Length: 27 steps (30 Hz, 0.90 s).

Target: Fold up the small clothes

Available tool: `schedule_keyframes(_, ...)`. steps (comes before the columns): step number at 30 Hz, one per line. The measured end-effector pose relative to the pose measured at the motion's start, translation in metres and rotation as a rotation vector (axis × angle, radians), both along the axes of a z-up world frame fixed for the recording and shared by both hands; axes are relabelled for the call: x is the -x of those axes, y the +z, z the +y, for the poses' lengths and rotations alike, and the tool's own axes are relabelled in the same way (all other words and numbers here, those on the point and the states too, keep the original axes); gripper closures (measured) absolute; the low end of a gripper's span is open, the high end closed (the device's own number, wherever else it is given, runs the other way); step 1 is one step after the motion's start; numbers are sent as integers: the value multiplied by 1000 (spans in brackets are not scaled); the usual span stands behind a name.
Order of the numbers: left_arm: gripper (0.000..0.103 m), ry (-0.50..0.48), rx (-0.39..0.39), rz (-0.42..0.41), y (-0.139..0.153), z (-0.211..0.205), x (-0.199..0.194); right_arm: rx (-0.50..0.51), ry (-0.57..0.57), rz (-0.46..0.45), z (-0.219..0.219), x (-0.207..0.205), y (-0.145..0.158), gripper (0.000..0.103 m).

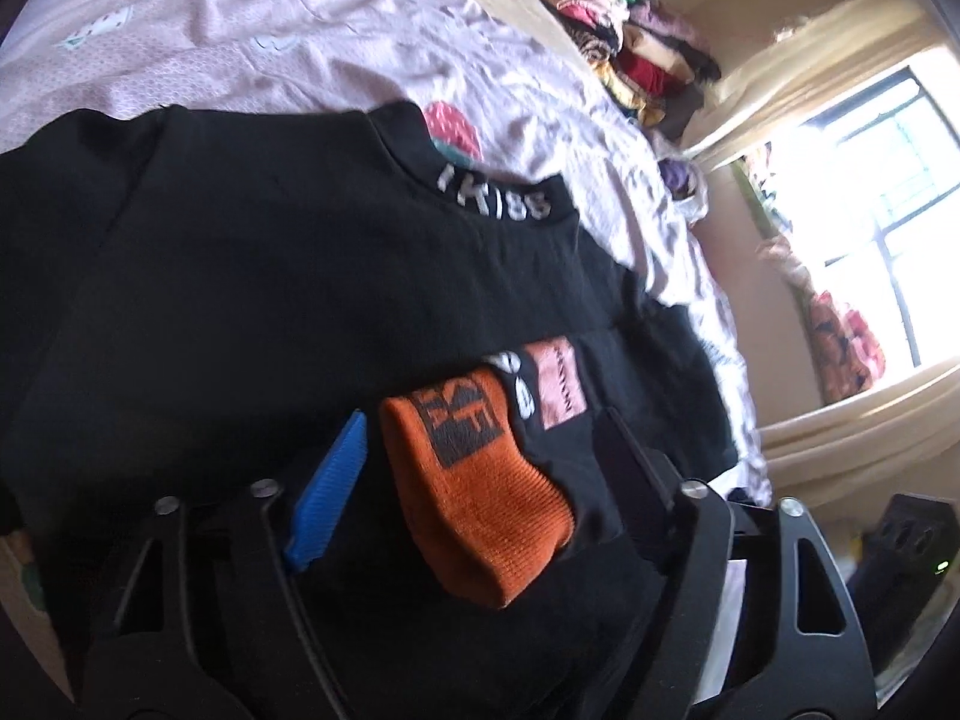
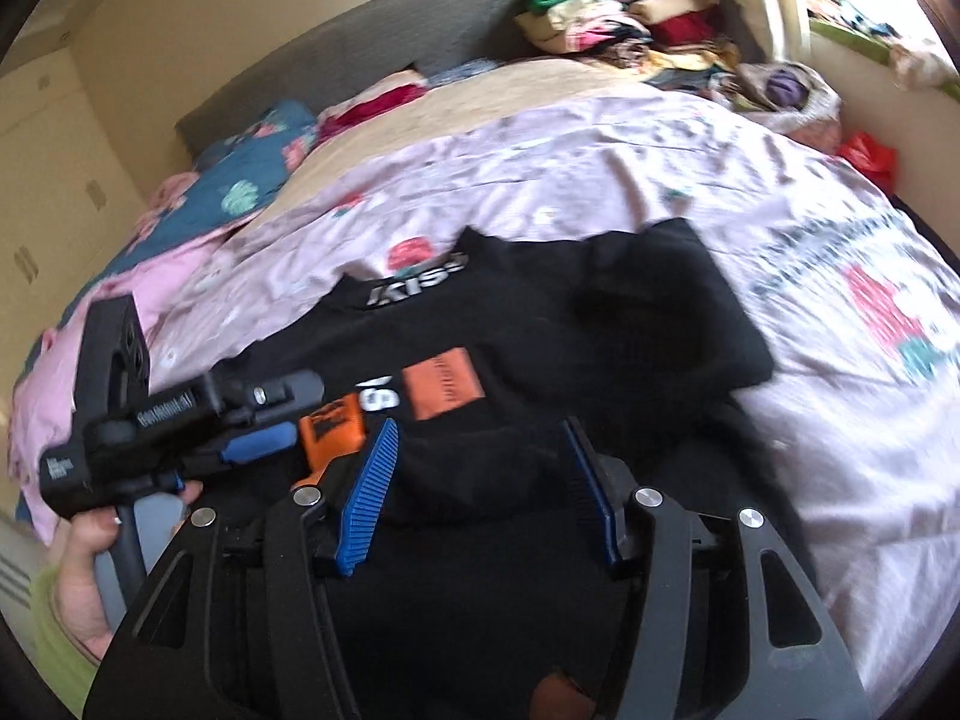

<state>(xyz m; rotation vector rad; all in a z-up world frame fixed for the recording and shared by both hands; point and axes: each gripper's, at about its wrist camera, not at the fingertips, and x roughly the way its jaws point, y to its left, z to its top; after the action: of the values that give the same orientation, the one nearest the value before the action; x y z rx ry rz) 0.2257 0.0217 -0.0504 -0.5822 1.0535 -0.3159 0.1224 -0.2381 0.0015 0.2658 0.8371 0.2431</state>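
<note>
A black shirt [image 1: 270,312] with a white-lettered collar [image 1: 498,198] lies spread on the pink bedsheet [image 1: 252,48]. Its orange ribbed cuff [image 1: 480,492] rests between the fingers of my left gripper [image 1: 483,420], with a gap beside the blue pad [image 1: 330,492], so that gripper is open. In the right wrist view my right gripper [image 2: 480,426] hangs open over a raised fold of the black shirt [image 2: 600,324], whose cloth lies between the blue pads [image 2: 366,498] without being squeezed. The left gripper [image 2: 282,420] shows at the left there, beside the orange cuff [image 2: 333,426], held by a hand [image 2: 90,552].
Stacks of folded clothes [image 2: 630,30] sit at the far end of the bed, with floral pillows [image 2: 252,174] by a grey headboard [image 2: 360,54]. A bright window [image 1: 888,210] with cream curtains is on the right. A red bag [image 2: 870,159] lies at the bed's edge.
</note>
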Motion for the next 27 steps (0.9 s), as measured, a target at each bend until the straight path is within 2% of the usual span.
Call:
schedule_keyframes(3,37,-7,-66,3,-6,-14,1,-16,-42,-4,-20,8,1,49)
schedule_keyframes(4,40,-4,-84,2,-8,-16,1,-22,-54,-5,-25,10,1,49)
schedule_keyframes(5,51,5,-103,0,-9,-19,1,-24,-62,-5,-28,10,1,49)
schedule_keyframes(6,56,11,-112,-2,-9,-19,1,-29,-76,-5,-34,12,2,49)
schedule_keyframes(8,79,16,-120,-16,-6,-19,1,-32,-92,-8,-42,13,2,49)
schedule_keyframes(10,92,6,-96,-37,0,-19,1,-29,-113,-11,-50,15,3,49)
schedule_keyframes(13,96,-15,-66,-97,19,-18,7,-36,-139,-23,-59,17,7,49)
schedule_keyframes(17,97,-38,-47,-232,63,-12,24,-33,-156,-33,-66,19,9,49)
schedule_keyframes(19,97,-38,-31,-263,75,-8,29,-30,-161,-34,-67,19,10,49)
schedule_keyframes(22,97,-30,-40,-289,86,0,34,-30,-160,-34,-66,19,9,49)
schedule_keyframes(27,97,-10,-66,-278,81,12,35,-11,-150,-27,-60,16,8,49)
